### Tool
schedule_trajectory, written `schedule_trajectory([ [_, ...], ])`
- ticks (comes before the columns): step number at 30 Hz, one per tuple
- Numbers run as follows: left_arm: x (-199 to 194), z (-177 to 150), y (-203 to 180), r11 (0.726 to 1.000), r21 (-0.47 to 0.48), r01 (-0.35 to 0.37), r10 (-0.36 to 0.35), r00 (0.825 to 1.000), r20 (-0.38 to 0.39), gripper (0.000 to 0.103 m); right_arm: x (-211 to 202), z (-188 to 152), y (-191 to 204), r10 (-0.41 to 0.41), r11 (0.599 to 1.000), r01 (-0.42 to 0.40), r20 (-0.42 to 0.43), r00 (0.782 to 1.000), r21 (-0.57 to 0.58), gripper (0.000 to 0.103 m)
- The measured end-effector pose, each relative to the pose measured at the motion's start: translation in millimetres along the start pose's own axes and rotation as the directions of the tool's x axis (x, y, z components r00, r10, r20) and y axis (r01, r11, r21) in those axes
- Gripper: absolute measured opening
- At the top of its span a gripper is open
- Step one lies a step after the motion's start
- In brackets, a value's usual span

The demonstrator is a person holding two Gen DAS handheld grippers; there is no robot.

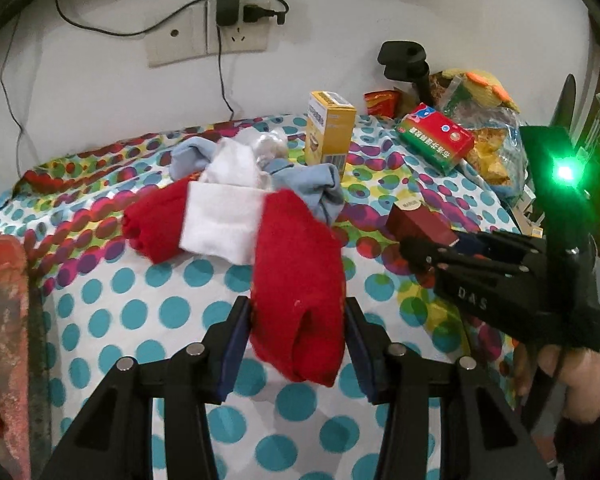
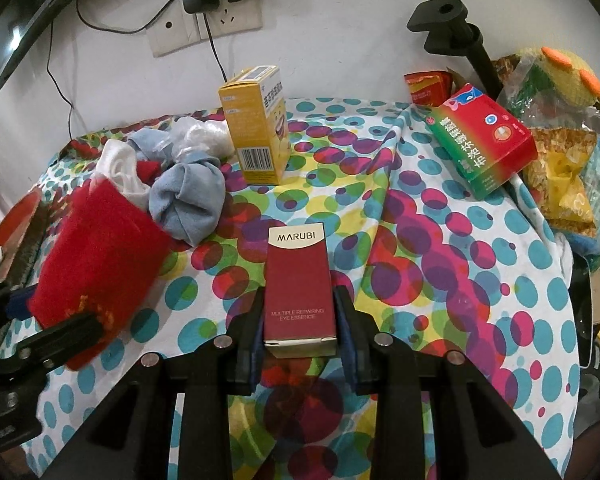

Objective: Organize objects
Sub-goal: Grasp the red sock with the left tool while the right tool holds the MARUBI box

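My left gripper point(image 1: 298, 312) is shut on the near end of a red sock point(image 1: 300, 264), which trails up into a pile of socks point(image 1: 228, 200): another red one, a white one and light blue ones. In the right wrist view the same red sock point(image 2: 96, 264) hangs at the left. My right gripper point(image 2: 300, 312) is shut on a dark red Marubi box point(image 2: 299, 280), held lengthwise between the pads above the dotted cloth. That box point(image 1: 418, 222) and the right gripper point(image 1: 428, 252) also show at the right of the left wrist view.
A yellow box point(image 2: 256, 124) stands upright behind the socks. A red and green box point(image 2: 484, 136) leans at the back right, beside snack bags point(image 2: 564, 168) and a black stand point(image 2: 452, 24). The colourful dotted cloth point(image 2: 440, 260) covers the surface. Cables hang from a wall socket point(image 1: 220, 36).
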State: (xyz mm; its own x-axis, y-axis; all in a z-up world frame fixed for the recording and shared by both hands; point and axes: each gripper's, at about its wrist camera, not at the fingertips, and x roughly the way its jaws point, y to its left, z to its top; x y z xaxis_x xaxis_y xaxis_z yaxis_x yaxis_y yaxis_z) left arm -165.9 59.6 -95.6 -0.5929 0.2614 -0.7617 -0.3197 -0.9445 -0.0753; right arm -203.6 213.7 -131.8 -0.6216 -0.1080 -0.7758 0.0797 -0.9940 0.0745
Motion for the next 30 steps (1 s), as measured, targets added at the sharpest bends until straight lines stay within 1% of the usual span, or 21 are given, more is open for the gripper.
schedule_trajectory([
  [3,-9.9,-3.3,6.6,1.000,-0.009,-0.003,0.003,1.000,0.009,0.047,0.4,0.0,2.8,-0.010,1.000,0.010,-0.001,1.000,-0.008,0.031],
  [6,-16.8,-5.7,13.6,1.000,-0.011,-0.025,0.025,1.000,0.016,0.047,1.1,0.1,4.2,-0.016,1.000,0.016,-0.002,1.000,-0.011,0.031],
  [7,-18.0,-6.9,16.2,0.999,-0.013,-0.030,0.030,0.999,0.013,0.044,1.3,0.1,5.1,-0.018,1.000,0.018,-0.002,1.000,-0.012,0.031],
  [8,-18.1,-8.0,18.0,0.999,-0.016,-0.028,0.028,1.000,0.008,0.033,1.4,0.1,5.9,-0.021,1.000,0.021,-0.002,1.000,-0.014,0.031],
  [9,-16.9,-9.3,19.5,1.000,-0.015,-0.021,0.021,1.000,-0.009,0.027,1.4,0.1,6.4,-0.023,1.000,0.023,-0.002,1.000,-0.016,0.031],
  [10,-15.5,-10.6,19.8,1.000,-0.016,-0.016,0.015,1.000,-0.019,0.025,1.5,0.0,7.3,-0.025,1.000,0.025,-0.002,1.000,-0.017,0.031],
  [11,-14.3,-11.7,19.5,1.000,-0.014,-0.006,0.006,1.000,-0.028,0.025,1.5,0.0,7.7,-0.026,1.000,0.026,-0.002,1.000,-0.017,0.031],
  [12,-13.7,-13.4,18.8,1.000,-0.010,0.026,-0.027,0.999,-0.032,0.025,1.7,0.1,7.7,-0.026,1.000,0.026,-0.002,1.000,-0.017,0.031],
  [13,-14.2,-14.2,17.7,1.000,-0.010,0.025,-0.025,0.999,-0.024,0.027,1.9,0.1,8.7,-0.027,0.999,0.027,-0.003,1.000,-0.019,0.031],
  [15,-11.8,-13.1,16.0,1.000,-0.010,0.007,-0.007,0.999,-0.031,0.036,2.3,0.1,9.0,-0.027,0.999,0.027,-0.003,1.000,-0.019,0.032],
  [17,-6.6,-9.3,18.3,1.000,-0.027,-0.012,0.011,0.999,-0.052,0.052,2.4,0.0,9.6,-0.030,0.999,0.030,-0.003,1.000,-0.020,0.032],
  [21,2.1,1.3,22.9,0.998,-0.051,0.037,-0.041,0.995,-0.096,0.055,3.5,0.4,12.1,-0.031,0.999,0.030,-0.005,1.000,-0.032,0.036],
  [23,7.2,6.8,23.0,0.998,-0.048,0.033,-0.037,0.994,-0.105,0.059,3.9,0.8,13.2,-0.027,0.999,0.027,-0.006,1.000,-0.035,0.038],
  [27,23.8,17.7,10.5,0.999,-0.016,0.039,-0.041,0.992,-0.115,0.060,4.2,0.7,14.5,-0.025,0.999,0.025,-0.006,1.000,-0.036,0.039],
  [30,36.9,19.0,-3.1,0.999,0.019,0.041,-0.038,0.991,-0.132,0.060,4.4,0.6,15.4,-0.026,0.999,0.026,-0.006,1.000,-0.036,0.040],
])
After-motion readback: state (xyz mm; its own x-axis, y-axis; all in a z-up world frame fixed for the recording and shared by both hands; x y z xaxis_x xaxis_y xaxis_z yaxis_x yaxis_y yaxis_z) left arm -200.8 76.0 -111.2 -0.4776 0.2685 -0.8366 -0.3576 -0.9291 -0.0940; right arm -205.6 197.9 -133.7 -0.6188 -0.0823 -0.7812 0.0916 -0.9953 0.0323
